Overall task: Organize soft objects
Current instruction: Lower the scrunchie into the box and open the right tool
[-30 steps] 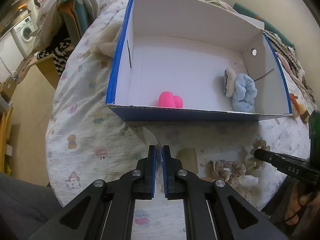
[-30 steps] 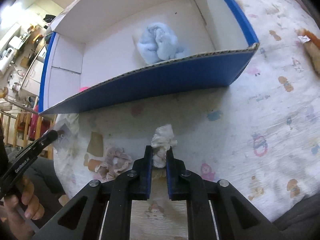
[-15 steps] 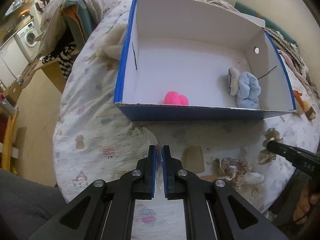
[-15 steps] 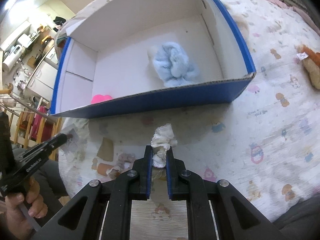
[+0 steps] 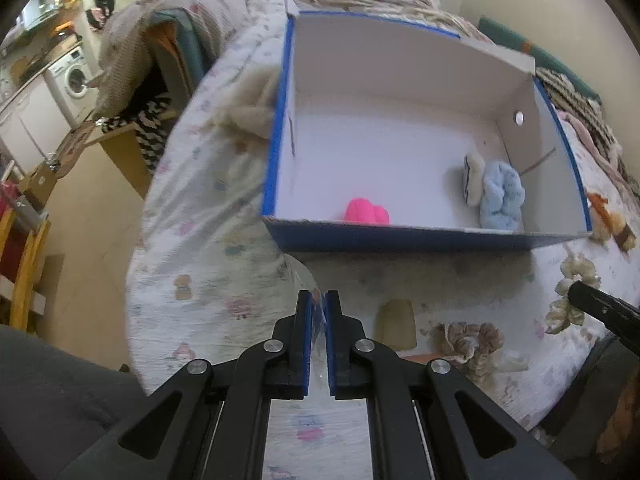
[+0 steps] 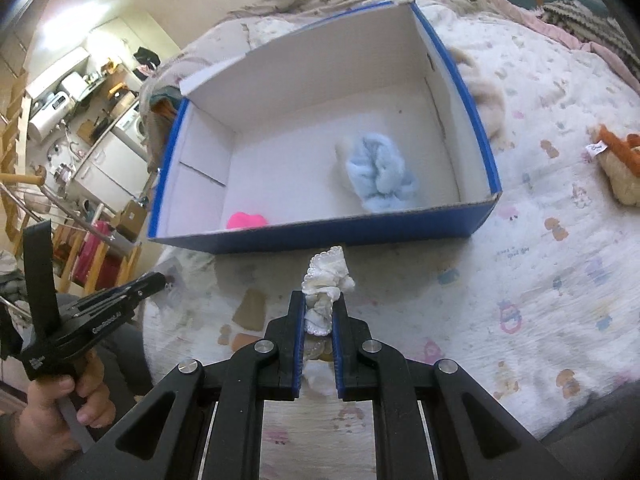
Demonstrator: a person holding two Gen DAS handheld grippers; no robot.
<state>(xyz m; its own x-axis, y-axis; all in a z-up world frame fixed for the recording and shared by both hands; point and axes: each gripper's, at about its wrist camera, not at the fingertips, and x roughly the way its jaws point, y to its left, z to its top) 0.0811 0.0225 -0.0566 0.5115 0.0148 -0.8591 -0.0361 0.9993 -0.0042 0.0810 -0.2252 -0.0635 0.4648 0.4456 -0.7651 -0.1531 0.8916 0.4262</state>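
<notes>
A blue box (image 6: 320, 236) with a white inside stands on the printed bedspread. A pink soft piece (image 6: 246, 220), a pale blue fluffy piece (image 6: 378, 176) and a cream piece (image 5: 474, 180) lie in it. My right gripper (image 6: 318, 300) is shut on a cream-white scrunchie (image 6: 326, 276), held above the bedspread just short of the box's near wall. My left gripper (image 5: 318, 300) is shut on a thin clear plastic wrapper (image 5: 306, 280), in front of the box (image 5: 400, 238). A beige scrunchie (image 5: 470, 340) lies on the bedspread between the two grippers.
A cream fluffy item (image 5: 248, 108) rests against the box's left wall. An orange and cream plush toy (image 6: 616, 160) lies right of the box. The bed edge drops to the floor (image 5: 92, 208) on the left. A hand (image 6: 60, 408) holds the left gripper's handle.
My right gripper has lifted the cream-white scrunchie off the bedspread, so the box now shows more from above. My left gripper has stayed almost in place, still shut on the wrapper.
</notes>
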